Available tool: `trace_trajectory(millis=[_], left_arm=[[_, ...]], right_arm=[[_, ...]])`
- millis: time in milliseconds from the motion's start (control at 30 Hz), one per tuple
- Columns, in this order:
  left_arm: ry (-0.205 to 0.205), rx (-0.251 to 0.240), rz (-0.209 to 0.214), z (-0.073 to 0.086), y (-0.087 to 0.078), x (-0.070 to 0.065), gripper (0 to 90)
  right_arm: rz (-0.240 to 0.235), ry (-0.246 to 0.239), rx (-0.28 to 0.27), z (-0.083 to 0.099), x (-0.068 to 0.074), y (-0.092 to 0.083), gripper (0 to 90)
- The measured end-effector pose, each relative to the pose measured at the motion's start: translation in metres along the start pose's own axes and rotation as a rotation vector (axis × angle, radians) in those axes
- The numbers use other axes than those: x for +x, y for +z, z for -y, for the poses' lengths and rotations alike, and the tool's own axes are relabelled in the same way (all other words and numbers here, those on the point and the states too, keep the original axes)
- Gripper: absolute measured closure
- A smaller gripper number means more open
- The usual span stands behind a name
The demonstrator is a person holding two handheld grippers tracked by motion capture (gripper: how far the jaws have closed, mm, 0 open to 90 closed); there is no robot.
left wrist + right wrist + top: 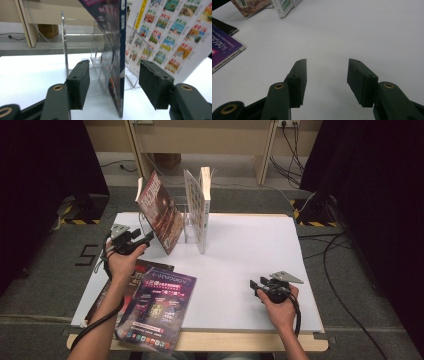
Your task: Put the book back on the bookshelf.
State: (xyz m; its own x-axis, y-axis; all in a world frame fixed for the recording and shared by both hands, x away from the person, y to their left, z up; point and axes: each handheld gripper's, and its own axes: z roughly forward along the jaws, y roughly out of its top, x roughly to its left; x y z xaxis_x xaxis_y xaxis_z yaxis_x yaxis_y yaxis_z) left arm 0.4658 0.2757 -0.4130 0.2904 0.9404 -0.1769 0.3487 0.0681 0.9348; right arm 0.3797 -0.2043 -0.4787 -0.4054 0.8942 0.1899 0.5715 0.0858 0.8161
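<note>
Magazine [161,212] leans tilted in the clear rack [189,222] on the table [240,255] in the high view, the left gripper [146,240] just beside its lower edge. Left gripper view: jaws apart, magazine's edge between them, untouched. Right gripper view: right gripper [326,75] has its 2 jaws apart over bare table.

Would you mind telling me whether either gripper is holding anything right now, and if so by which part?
Nothing is held. The left gripper straddles the leaning magazine's lower edge with its fingers clear of it; the right gripper is open above the table.

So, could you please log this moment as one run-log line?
left gripper: open, astride leaning magazine | right gripper: open, empty, over table | clear rack: holds white book
</note>
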Motion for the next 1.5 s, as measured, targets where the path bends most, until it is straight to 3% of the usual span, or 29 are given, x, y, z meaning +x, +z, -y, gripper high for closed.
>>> trace_trajectory(millis=[233,400,567,833,967,1500], left_arm=[[-0.006,0.056,0.026,0.014,-0.016,0.009,46.9],[-0.035,0.097,0.054,0.027,-0.026,0.016,50.0],[-0.055,0.17,0.092,0.048,-0.036,0.019,51.1],[-0.107,0.25,0.122,0.077,-0.043,0.025,51.9],[-0.111,0.283,0.136,0.085,-0.046,0.025,52.0],[-0.148,0.324,0.15,0.098,-0.053,0.028,51.8]], right_arm=[[-0.013,-0.007,0.024,-0.005,0.009,0.003,56.9],[-0.028,-0.017,0.051,-0.01,0.017,0.009,61.5],[-0.045,-0.028,0.08,-0.016,0.025,0.015,66.2],[-0.06,-0.052,0.128,-0.023,0.037,0.025,69.9],[-0.068,-0.062,0.148,-0.024,0.042,0.031,72.0],[-0.107,-0.089,0.212,-0.036,0.062,0.051,73.8]])
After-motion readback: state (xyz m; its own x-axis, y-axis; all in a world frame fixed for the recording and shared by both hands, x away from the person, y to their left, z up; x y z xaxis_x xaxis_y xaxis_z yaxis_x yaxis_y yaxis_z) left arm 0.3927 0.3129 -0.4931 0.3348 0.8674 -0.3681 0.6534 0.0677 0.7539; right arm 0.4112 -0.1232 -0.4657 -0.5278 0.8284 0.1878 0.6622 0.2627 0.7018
